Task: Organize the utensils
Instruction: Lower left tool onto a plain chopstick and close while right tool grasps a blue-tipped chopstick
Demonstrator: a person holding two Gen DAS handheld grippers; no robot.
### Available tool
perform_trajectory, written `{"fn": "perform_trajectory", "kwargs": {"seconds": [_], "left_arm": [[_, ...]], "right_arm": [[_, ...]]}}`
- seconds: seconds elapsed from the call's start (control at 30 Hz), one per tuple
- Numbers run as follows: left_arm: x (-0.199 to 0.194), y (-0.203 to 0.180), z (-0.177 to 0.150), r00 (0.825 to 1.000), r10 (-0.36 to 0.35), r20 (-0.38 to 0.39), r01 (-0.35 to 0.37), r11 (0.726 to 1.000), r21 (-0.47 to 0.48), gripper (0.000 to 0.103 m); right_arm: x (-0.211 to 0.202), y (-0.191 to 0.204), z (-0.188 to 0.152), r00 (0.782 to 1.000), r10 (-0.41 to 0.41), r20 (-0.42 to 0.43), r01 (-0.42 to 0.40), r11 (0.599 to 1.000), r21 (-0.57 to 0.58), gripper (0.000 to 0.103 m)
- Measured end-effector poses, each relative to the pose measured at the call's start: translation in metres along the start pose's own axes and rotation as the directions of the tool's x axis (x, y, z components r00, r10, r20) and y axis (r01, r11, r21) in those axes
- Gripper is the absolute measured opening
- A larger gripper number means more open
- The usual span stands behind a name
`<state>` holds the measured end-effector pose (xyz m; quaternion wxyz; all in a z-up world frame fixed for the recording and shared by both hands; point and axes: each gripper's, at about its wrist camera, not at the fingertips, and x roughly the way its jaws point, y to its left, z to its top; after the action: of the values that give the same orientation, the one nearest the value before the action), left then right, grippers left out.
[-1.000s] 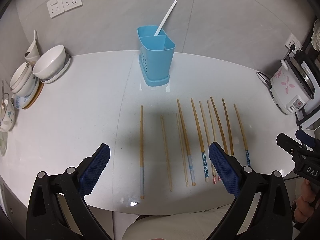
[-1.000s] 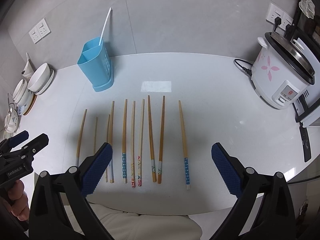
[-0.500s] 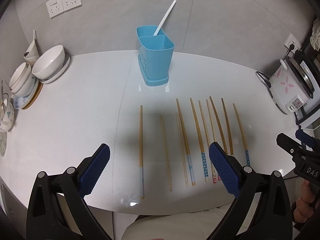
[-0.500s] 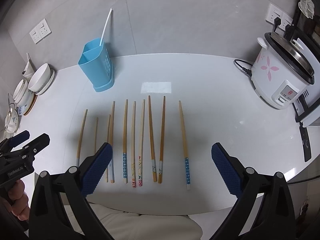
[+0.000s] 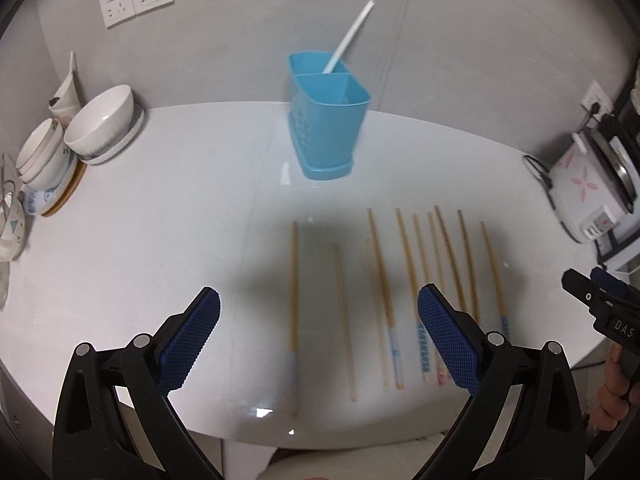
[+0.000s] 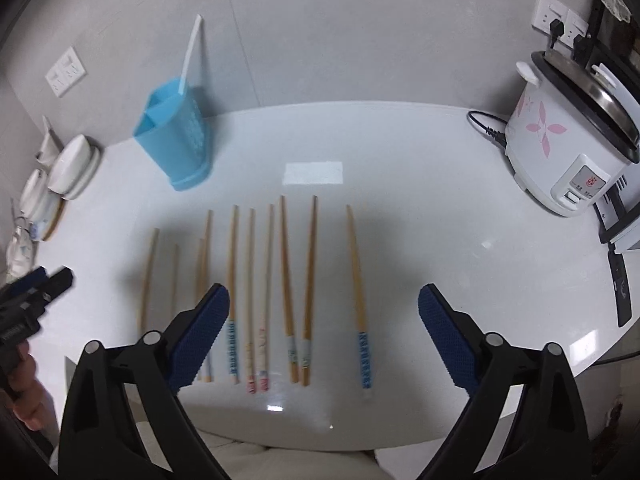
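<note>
Several wooden chopsticks (image 5: 384, 292) (image 6: 284, 276) lie side by side on the white table, tips toward the wall. A blue two-compartment utensil holder (image 5: 326, 116) (image 6: 176, 140) stands behind them with one white chopstick (image 5: 348, 38) in its rear compartment. My left gripper (image 5: 320, 336) is open and empty above the leftmost chopstick (image 5: 294, 300). My right gripper (image 6: 324, 338) is open and empty above the right-hand chopsticks, with the rightmost chopstick (image 6: 358, 296) between its fingers.
Stacked white bowls and plates (image 5: 96, 124) sit at the table's left end. A white rice cooker (image 6: 568, 140) with its cord stands at the right end. The table's front edge (image 5: 320, 436) runs just below the chopstick handles.
Both grippers have moved forward and a little lower toward the chopsticks, so the table looks closer. Both stay open; no chopstick has moved.
</note>
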<state>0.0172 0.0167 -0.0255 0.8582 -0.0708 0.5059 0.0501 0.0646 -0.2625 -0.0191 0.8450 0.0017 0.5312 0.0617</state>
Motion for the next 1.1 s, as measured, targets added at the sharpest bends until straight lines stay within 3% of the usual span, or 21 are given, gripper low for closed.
{"fn": "perform_trajectory", "kwargs": {"seconds": [0.13, 0.37, 0.53, 0.73, 1.1], "left_arm": [[0.033, 0.015, 0.002, 0.999, 0.006, -0.051, -0.007, 1.000, -0.030, 0.095], [0.095, 0.031, -0.009, 0.986, 0.017, -0.169, -0.026, 0.998, -0.049, 0.090], [0.124, 0.032, -0.017, 0.972, 0.040, -0.231, -0.050, 0.998, -0.035, 0.088], [0.141, 0.027, -0.021, 0.963, 0.062, -0.262, -0.067, 0.998, -0.011, 0.084], [0.163, 0.026, -0.020, 0.946, 0.044, -0.320, -0.051, 0.999, -0.014, 0.066]], "right_arm": [[0.044, -0.008, 0.000, 0.997, -0.041, -0.062, 0.040, 0.999, -0.012, 0.079], [0.107, -0.021, -0.008, 0.980, -0.041, -0.193, 0.040, 0.999, -0.009, 0.057], [0.123, -0.025, -0.015, 0.971, -0.039, -0.235, 0.037, 0.999, -0.013, 0.055], [0.135, -0.025, -0.012, 0.960, -0.051, -0.275, 0.049, 0.999, -0.016, 0.042], [0.153, -0.021, -0.007, 0.942, -0.064, -0.328, 0.058, 0.998, -0.027, 0.026]]}}
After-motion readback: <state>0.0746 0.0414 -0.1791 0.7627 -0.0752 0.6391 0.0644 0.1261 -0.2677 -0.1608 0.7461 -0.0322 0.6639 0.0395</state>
